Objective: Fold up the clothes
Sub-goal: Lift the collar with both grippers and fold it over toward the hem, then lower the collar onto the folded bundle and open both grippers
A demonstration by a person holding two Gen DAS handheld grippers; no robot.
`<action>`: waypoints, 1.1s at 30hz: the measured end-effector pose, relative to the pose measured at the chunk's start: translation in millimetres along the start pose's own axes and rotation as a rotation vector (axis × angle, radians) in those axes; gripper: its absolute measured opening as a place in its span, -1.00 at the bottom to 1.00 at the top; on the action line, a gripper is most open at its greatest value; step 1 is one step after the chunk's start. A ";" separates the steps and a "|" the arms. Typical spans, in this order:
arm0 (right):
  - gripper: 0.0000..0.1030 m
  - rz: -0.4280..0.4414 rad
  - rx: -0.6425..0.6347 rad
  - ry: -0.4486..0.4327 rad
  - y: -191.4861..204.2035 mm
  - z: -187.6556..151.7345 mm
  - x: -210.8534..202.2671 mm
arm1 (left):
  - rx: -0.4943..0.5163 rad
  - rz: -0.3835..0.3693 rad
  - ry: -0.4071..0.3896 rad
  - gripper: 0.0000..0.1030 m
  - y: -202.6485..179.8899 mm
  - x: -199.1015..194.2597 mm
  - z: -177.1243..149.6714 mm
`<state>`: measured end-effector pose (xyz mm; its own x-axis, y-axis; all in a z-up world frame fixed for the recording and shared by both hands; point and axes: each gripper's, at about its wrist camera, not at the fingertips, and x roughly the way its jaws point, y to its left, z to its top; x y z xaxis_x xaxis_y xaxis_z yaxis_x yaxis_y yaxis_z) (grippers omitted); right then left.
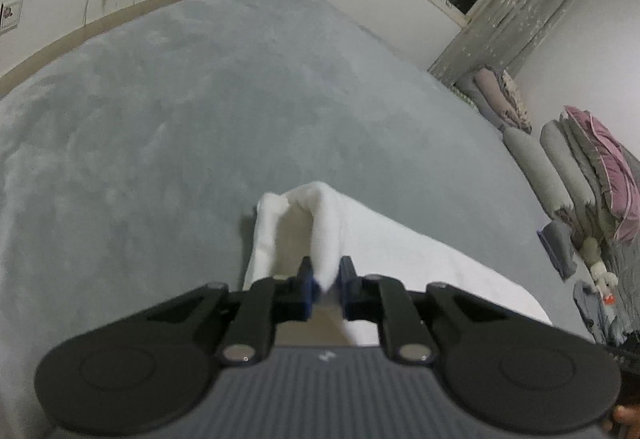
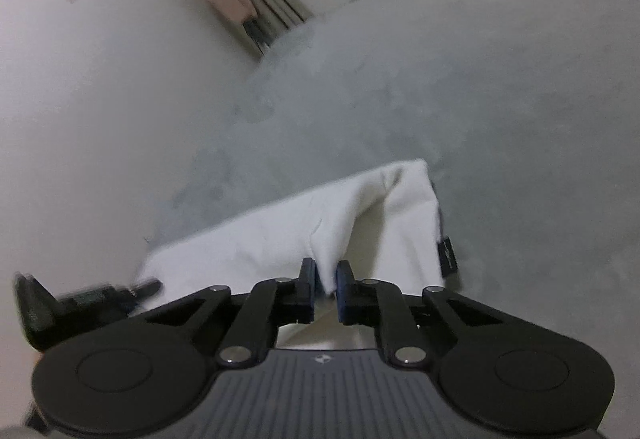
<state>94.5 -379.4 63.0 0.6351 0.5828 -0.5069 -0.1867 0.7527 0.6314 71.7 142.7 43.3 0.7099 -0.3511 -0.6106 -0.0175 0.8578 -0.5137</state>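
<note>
I see a grey plush bedspread carrying the white garment, which lies near its front edge. My left gripper is clamped on one raised corner; my right gripper pinches the other. Both bites look shallow: uneven pulling could slip a corner and skew the fold.
</note>
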 end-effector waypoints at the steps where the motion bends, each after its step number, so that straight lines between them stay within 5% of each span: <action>1: -0.79 0.035 0.027 -0.010 -3.0 1.2 -4.4 | -0.009 -0.007 -0.006 -0.80 0.0 -3.6 1.2; 6: -0.79 0.064 0.067 -0.013 -12.7 7.1 -14.8 | 0.020 0.017 0.033 -0.80 -5.5 -10.7 -9.3; 9: -0.80 -0.008 0.023 0.044 -13.8 1.7 -9.8 | 0.116 0.126 0.087 -0.79 -12.5 11.3 -20.2; 13: -0.80 -0.133 -0.141 0.105 3.0 -9.9 2.6 | 0.225 0.182 0.074 -0.75 -22.4 16.5 -28.9; 19: -0.80 -0.116 -0.141 0.085 -2.1 -6.6 -3.0 | 0.270 0.173 0.077 -0.64 -20.5 13.7 -28.8; 23: -0.75 -0.181 -0.239 0.123 4.7 -16.1 -1.0 | 0.305 0.172 0.076 -0.57 -23.4 10.2 -29.0; 28: -0.32 -0.213 -0.360 0.060 15.0 -14.0 -19.1 | 0.336 0.183 0.038 -0.24 -31.7 -3.0 -24.9; 33: -0.32 -0.234 -0.476 -0.060 32.2 -2.9 -19.1 | 0.389 0.220 -0.072 -0.26 -51.9 -11.5 -7.0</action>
<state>74.2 -365.4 91.3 0.7396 0.3747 -0.5591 -0.3455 0.9243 0.1624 59.5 99.6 72.8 0.7664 -0.1298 -0.6291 0.0829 0.9912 -0.1035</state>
